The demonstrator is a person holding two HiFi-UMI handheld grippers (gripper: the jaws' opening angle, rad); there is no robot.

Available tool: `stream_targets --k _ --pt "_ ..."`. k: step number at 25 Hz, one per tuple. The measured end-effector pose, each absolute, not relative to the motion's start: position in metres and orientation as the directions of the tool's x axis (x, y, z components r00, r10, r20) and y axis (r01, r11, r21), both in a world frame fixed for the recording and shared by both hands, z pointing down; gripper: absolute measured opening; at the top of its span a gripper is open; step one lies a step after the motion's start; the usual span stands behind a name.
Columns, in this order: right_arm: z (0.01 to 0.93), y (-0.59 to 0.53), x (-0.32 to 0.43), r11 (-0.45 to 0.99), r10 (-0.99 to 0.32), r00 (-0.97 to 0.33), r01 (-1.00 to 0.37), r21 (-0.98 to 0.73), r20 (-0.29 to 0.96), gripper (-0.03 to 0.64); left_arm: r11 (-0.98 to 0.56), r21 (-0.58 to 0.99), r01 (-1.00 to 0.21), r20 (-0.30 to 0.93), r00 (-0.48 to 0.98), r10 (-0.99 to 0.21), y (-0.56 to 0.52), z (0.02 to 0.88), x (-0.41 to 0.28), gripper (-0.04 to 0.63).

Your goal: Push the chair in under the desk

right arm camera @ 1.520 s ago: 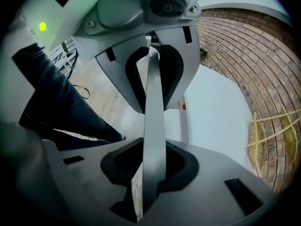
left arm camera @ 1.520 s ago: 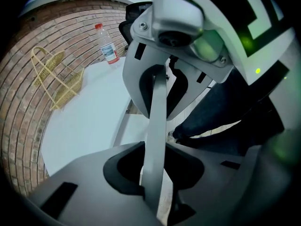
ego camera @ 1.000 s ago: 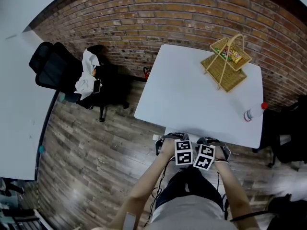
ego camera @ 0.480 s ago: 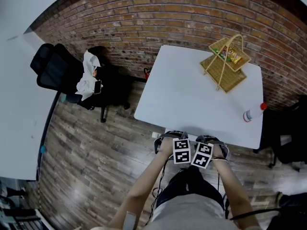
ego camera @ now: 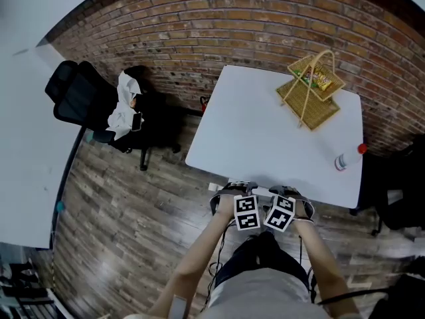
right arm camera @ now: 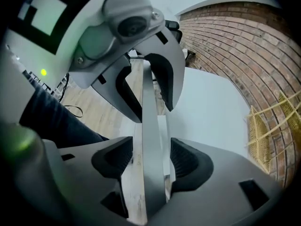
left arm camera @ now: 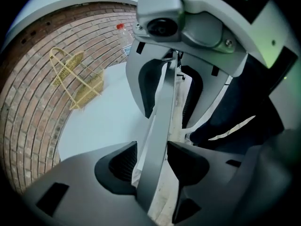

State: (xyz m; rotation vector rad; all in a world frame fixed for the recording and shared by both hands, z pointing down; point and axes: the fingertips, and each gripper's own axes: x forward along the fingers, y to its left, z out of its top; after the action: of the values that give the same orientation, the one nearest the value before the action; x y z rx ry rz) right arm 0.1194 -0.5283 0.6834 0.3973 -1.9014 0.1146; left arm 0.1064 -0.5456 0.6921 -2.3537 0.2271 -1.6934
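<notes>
The left gripper (left arm camera: 153,161) and right gripper (right arm camera: 149,161) are opening, pads clear of the chair back (left arm camera: 158,124) between them, at the desk's (ego camera: 265,131) near edge. Lift both straight off, without dragging it.

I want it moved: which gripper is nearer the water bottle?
Right. The right gripper sits left of the bottle; the left gripper lies farther left. Both jaws are opening, chair back between them.
</notes>
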Motion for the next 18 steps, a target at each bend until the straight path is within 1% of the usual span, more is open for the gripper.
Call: stream_targets --k 3,8,11,14,16,18 --pt "0.683 -0.53 0.121 0.93 -0.237 -0.337 -0.35 0.112 0.911 0.27 -0.957 -0.29 -0.004 0.903 0.329 -0.275 -0.547 0.69 0.106 0.214" --pt "0.668 -0.53 0.122 0.921 -0.248 -0.382 -0.379 0.094 0.89 0.272 -0.961 -0.27 -0.061 0.909 0.314 -0.275 -0.549 0.676 0.1 0.227" --pt "0.656 -0.533 0.123 0.905 -0.274 -0.421 -0.417 0.084 0.865 0.273 -0.952 -0.293 -0.09 0.895 0.324 -0.307 -0.549 0.663 0.095 0.227" --pt "0.636 -0.539 0.123 0.88 -0.319 -0.48 -0.471 0.068 0.817 0.273 -0.941 -0.297 -0.164 0.883 0.328 -0.336 -0.549 0.651 0.09 0.227" --pt "0.618 -0.546 0.123 0.853 -0.372 -0.519 -0.517 0.064 0.769 0.272 -0.932 -0.289 -0.22 0.872 0.341 -0.351 -0.548 0.641 0.088 0.224" --pt "0.6 -0.554 0.124 0.816 -0.431 -0.553 -0.576 0.047 0.713 0.252 -0.914 -0.292 -0.28 0.842 0.379 -0.385 -0.55 0.627 0.089 0.211"
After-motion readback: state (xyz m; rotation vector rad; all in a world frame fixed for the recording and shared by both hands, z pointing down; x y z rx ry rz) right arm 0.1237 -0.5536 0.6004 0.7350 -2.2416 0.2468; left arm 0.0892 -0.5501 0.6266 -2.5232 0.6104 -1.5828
